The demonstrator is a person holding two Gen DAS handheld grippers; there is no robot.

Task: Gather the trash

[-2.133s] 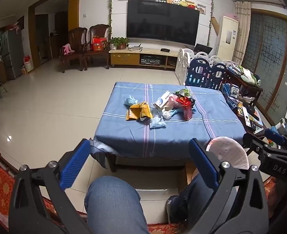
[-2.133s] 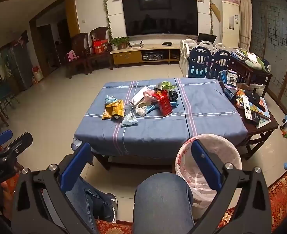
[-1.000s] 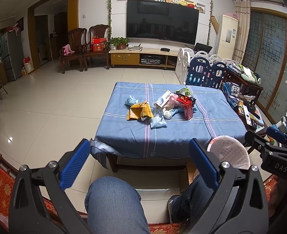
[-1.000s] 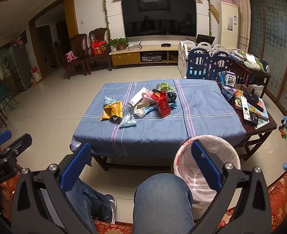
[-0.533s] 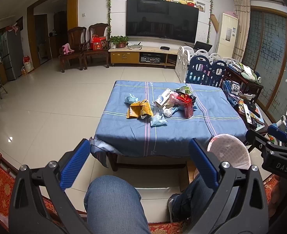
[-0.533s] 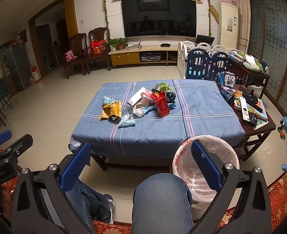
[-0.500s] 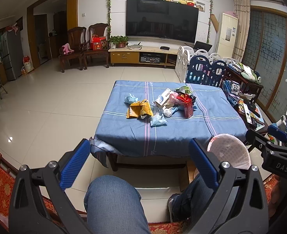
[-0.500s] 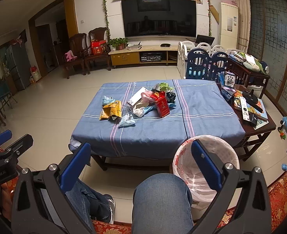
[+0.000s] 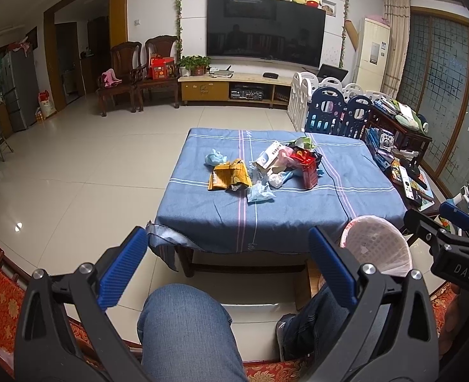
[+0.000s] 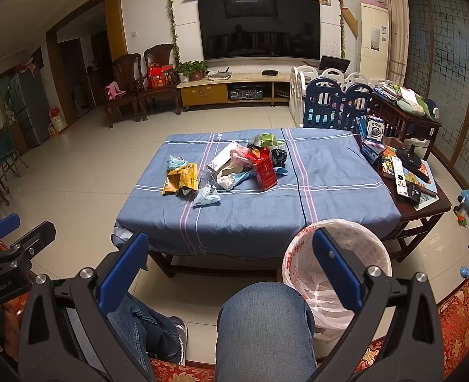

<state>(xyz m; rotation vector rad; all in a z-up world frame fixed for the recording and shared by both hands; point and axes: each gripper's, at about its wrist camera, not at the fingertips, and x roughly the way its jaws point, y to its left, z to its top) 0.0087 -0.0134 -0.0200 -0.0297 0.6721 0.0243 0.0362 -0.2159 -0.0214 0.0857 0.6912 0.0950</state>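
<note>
fingers (image 9: 123, 270) of both grippers spread, empty, well short of trash (image 9: 260, 172) on table (image 9: 298, 216)

Tiled living room (image 9: 75, 165), wall television (image 9: 264, 30), wooden chairs (image 9: 139, 73).

We look forward from each pair of tongs, held low over the knees, well back from the desk (image 9: 355, 172); both views share the desk and bin (image 10: 371, 238).
</note>
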